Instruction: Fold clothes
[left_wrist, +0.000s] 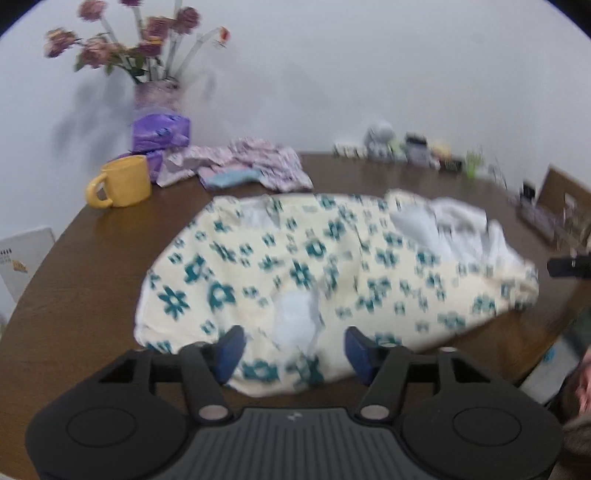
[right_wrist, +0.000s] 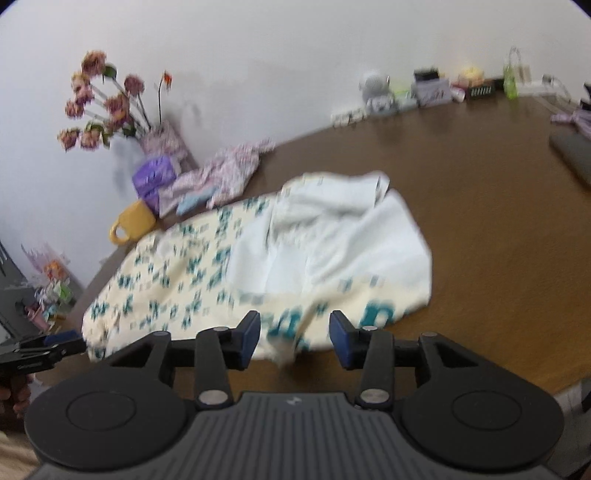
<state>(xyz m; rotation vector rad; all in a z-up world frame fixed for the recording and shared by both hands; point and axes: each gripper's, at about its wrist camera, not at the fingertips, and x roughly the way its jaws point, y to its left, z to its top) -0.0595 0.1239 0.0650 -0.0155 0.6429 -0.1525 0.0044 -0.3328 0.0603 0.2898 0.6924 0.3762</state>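
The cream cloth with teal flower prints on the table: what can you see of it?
The cream garment with teal flower prints looks like soft cotton and lies spread, rumpled, on the brown wooden table. Its white inside shows at one end, turned back. Both open grippers hover at its near edge; whether they touch it is unclear.

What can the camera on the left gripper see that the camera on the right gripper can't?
Only the left wrist view shows a white booklet at the table's left edge. Only the right wrist view shows a dark flat pad on the table's far right and colourful toys off its left side. Both show the cream garment with teal flowers, the yellow mug, the flowers in a vase, and both grippers open.
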